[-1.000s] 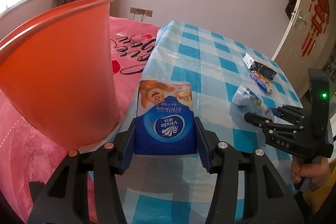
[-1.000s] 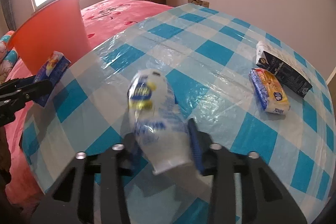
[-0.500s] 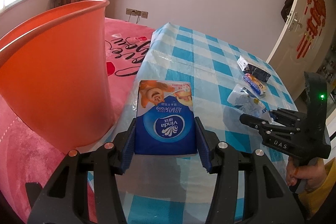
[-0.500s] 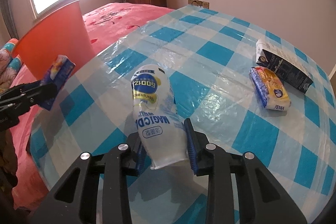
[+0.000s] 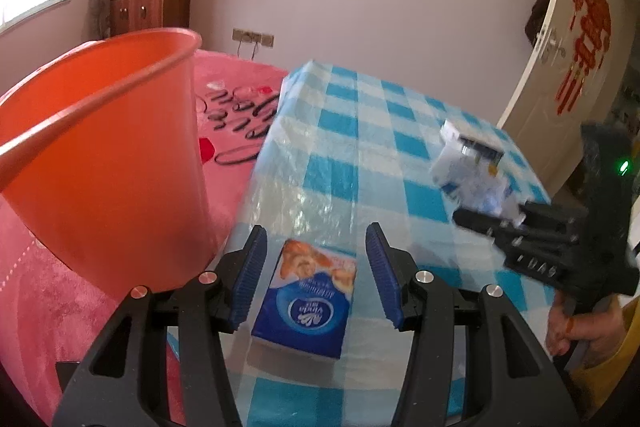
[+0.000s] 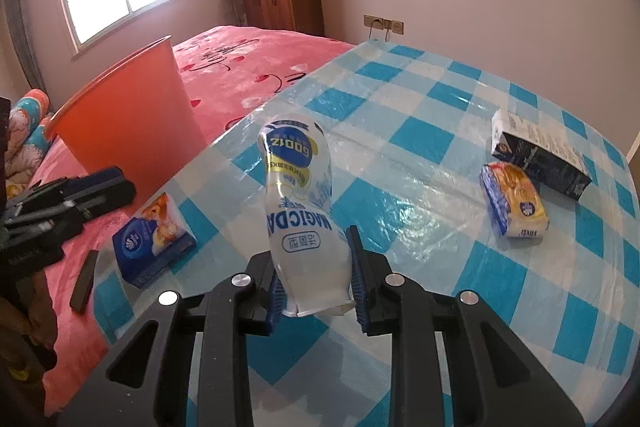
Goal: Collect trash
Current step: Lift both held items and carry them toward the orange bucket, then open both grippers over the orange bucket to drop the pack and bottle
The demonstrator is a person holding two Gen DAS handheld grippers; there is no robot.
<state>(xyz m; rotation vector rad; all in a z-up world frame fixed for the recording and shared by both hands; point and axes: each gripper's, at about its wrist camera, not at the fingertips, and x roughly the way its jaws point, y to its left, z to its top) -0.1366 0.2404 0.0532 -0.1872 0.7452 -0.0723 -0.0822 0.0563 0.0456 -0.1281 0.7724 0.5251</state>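
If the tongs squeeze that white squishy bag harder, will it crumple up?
Probably yes. The white bag is thin plastic, already pinched narrow between the right tongs, so it looks soft, not stiff. It stands up without drooping much, so it is likely light and nearly empty. Its shiny film could be slippery.

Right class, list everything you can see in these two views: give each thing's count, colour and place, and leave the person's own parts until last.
bin: 1, orange, on the pink bed beside the table
tissue pack: 1, blue, table edge near the bin, between open left pads, untouched
bottle: 1, clear with blue-yellow label, clamped in right claw
carton: 1, black-white, far table side
snack pack: 1, yellow-blue, touching the carton
table: 1, blue-white check
left claw: 1, black, open
right claw: 1, black, shut
hand: 1, gripping right handle
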